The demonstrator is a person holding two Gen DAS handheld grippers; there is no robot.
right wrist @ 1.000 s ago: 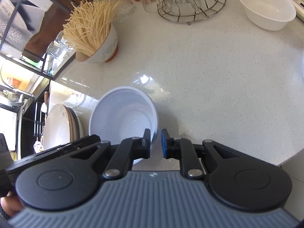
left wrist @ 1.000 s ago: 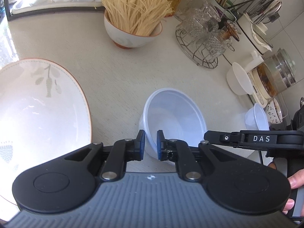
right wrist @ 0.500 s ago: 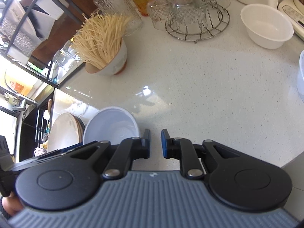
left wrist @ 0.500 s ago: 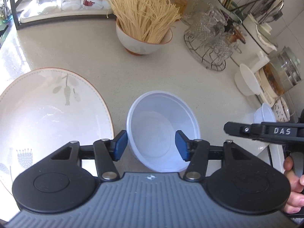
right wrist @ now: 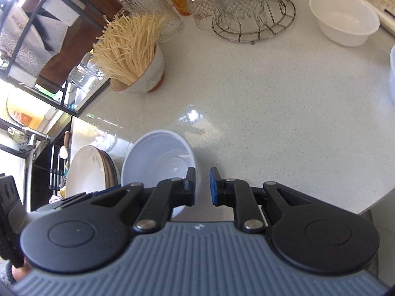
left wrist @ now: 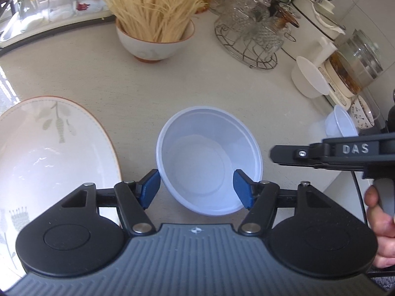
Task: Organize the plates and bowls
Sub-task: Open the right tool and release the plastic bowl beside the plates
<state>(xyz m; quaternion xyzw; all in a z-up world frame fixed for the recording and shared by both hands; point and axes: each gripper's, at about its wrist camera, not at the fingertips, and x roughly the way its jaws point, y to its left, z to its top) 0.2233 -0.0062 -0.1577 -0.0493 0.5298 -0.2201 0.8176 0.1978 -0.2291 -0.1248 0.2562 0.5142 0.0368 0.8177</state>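
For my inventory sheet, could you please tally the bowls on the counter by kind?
Translucent plastic bowls: 2
White plastic bowl: 1
Ceramic bowl holding noodles: 1
Total: 4

Dry noodles (left wrist: 153, 7), wire rack of glasses (left wrist: 249, 39), upturned tumblers (left wrist: 56, 5), countertop (right wrist: 271, 103)

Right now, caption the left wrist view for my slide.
Left gripper open over a translucent plastic bowl, floral-print plate alongside.

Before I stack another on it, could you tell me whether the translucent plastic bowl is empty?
Empty: the translucent plastic bowl shows a bare bottom.
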